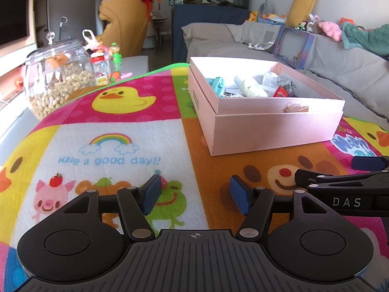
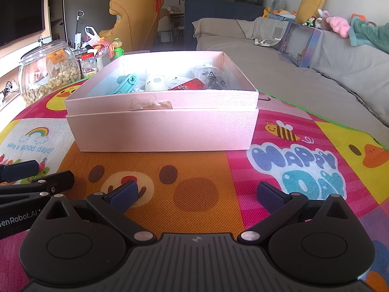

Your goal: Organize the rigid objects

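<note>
Left wrist fisheye coverage shows the left hand-held gripper (image 1: 195,194) held low over the patterned play mat (image 1: 121,133) with its jaws spread and nothing between the blue pads (image 1: 152,193). The right hand-held gripper (image 2: 197,196) is likewise seen spread wide and empty in the right wrist view, just beside the left unit. The pink box (image 2: 165,126) is set on the mat ahead of both grippers, closer to the right one, and appears seated in its upturned lid. The rigid objects are already located inside it: a teal tool (image 2: 126,82), a cream bottle (image 2: 156,82), a red card (image 2: 188,85) and a clear bagged item (image 2: 211,77). No loose object is visible on the mat between grippers and box. A glass jar of peanuts (image 1: 56,77) stands at the far left edge of the mat. Several risks are judged from this layout. The box wall can be struck if a gripper is advanced low, and the light box would be pushed across the mat. Adjacent items can be dragged out if a crowded object is pinched at an angle. Contact between the two grippers is possible, since they are held side by side.
</note>
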A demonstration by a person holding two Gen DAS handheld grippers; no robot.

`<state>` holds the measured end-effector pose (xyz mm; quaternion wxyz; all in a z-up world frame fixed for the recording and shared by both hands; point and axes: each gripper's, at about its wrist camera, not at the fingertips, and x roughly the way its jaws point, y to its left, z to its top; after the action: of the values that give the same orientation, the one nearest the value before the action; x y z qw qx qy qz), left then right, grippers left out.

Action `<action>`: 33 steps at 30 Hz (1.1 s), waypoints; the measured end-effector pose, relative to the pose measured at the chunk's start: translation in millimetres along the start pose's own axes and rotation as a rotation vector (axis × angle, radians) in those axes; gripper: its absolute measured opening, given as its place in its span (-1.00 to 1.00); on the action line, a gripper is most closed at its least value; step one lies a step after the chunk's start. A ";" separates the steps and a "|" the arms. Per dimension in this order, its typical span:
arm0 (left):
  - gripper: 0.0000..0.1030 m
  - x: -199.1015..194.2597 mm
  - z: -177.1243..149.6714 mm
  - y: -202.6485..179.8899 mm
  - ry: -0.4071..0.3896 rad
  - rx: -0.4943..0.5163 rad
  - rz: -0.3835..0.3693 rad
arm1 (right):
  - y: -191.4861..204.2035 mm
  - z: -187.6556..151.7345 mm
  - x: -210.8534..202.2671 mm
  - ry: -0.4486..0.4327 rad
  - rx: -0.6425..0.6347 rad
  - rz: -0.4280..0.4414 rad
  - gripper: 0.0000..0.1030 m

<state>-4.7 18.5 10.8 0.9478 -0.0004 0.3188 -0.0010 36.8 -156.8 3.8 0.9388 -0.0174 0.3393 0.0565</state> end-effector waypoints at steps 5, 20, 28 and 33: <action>0.31 -0.1 -0.1 0.3 0.000 0.002 0.002 | 0.0 -0.1 -0.1 0.000 0.000 0.000 1.00; 0.31 0.7 0.3 0.1 0.001 0.000 0.000 | 0.1 0.0 -0.1 0.000 0.000 0.000 1.00; 0.31 0.9 0.3 -0.2 0.001 -0.004 -0.003 | 0.2 0.0 -0.1 0.000 0.000 0.000 1.00; 0.31 0.6 0.0 0.5 0.001 -0.006 -0.004 | 0.2 0.0 -0.2 0.000 0.000 0.000 1.00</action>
<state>-4.2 19.0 10.4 0.9477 -0.0037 0.3192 -0.0020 36.7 -156.6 3.9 0.9388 -0.0175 0.3394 0.0564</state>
